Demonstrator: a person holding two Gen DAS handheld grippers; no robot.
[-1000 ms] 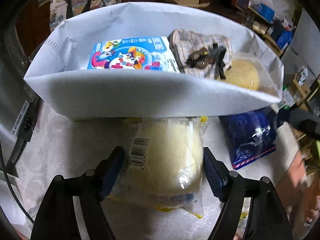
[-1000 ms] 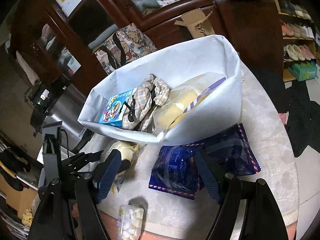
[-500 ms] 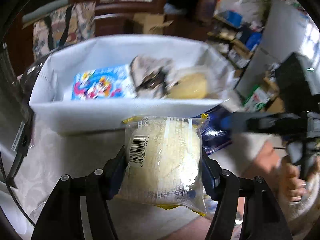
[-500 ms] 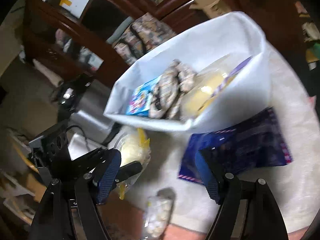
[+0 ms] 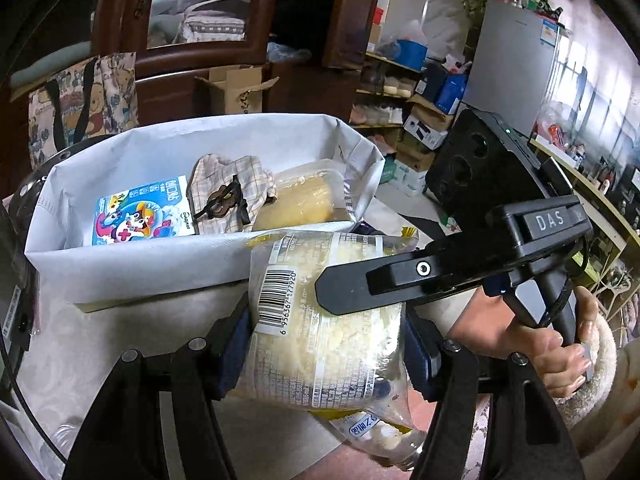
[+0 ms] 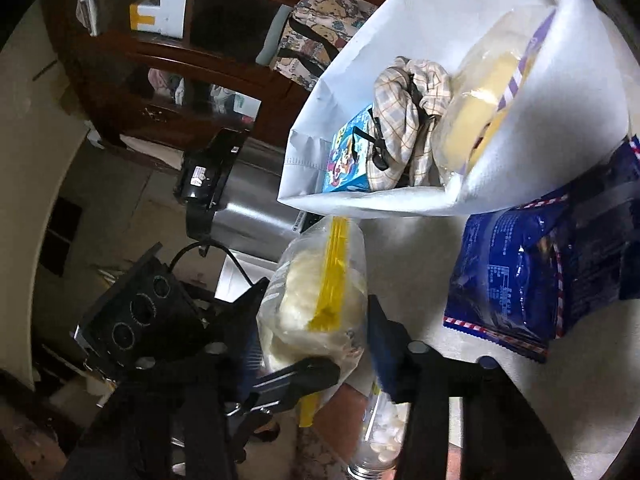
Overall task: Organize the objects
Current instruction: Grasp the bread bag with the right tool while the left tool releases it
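My left gripper [image 5: 324, 344] is shut on a clear-wrapped yellow bread bag [image 5: 328, 320] and holds it above the table in front of the white fabric bin [image 5: 160, 264]. The bin holds a cartoon box [image 5: 140, 212], a plaid cloth pouch [image 5: 232, 196] and another bread pack [image 5: 300, 200]. My right gripper [image 6: 316, 344] has its two fingers on either side of the same bread bag [image 6: 320, 300]; its arm crosses the bag in the left wrist view [image 5: 440, 276]. A dark blue snack bag [image 6: 552, 264] lies on the table right of it.
A small clear bottle of white pieces [image 6: 380, 440] lies on the table near the front edge. A metal appliance [image 6: 248, 208] stands left of the bin. Wooden cabinets and a patterned tote [image 5: 84, 96] stand behind the table.
My left gripper has lifted the bread bag off the table and tilted it right. My right gripper swung left from the blue snack bag and narrowed its fingers around the bread bag.
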